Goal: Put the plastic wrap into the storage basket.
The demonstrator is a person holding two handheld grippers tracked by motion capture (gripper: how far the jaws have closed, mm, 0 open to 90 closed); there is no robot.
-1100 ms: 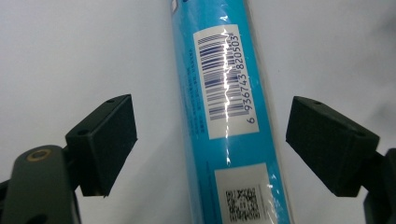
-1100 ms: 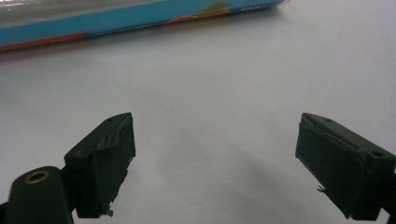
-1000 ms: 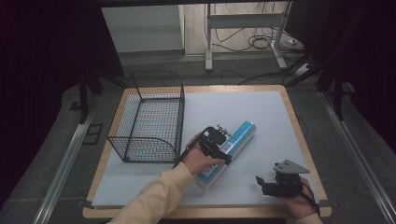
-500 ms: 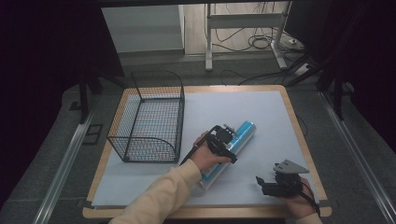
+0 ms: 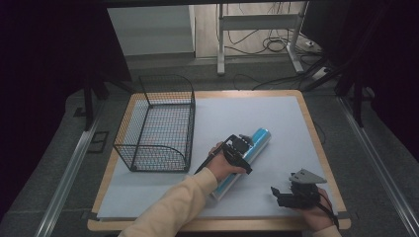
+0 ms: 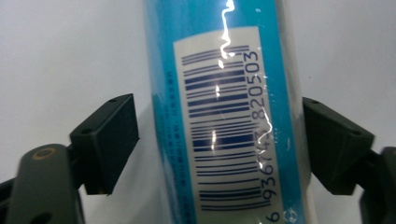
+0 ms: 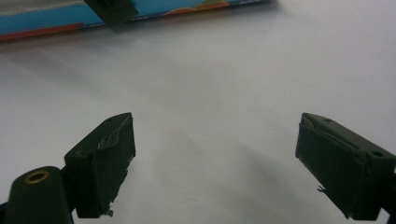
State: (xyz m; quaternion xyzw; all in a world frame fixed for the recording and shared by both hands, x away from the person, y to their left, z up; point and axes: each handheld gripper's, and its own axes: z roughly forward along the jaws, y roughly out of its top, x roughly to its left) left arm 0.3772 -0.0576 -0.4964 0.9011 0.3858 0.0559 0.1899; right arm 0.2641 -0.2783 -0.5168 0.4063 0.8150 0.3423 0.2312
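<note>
A blue tube (image 5: 259, 137) with a barcode label (image 6: 224, 116) lies at an angle on the white mat (image 5: 257, 108). My left gripper (image 5: 244, 144) hangs over its middle with a jaw on each side. In the left gripper view the tube runs between the pads of the left gripper (image 6: 219, 140). A slim gap still shows at the left pad, and the jaws have just been closing. My right gripper (image 5: 277, 196) rests low at the mat's front right. It stands open (image 7: 215, 154) over bare mat, with the tube (image 7: 46, 21) farther off.
A black wire basket (image 5: 153, 158) stands on the left part of the mat. The wooden table edge (image 5: 316, 143) frames the mat. Beyond the table lie a floor, cables and a metal stand (image 5: 257, 29).
My left gripper has shifted a little to the right and lower onto the tube. The right gripper has kept still.
</note>
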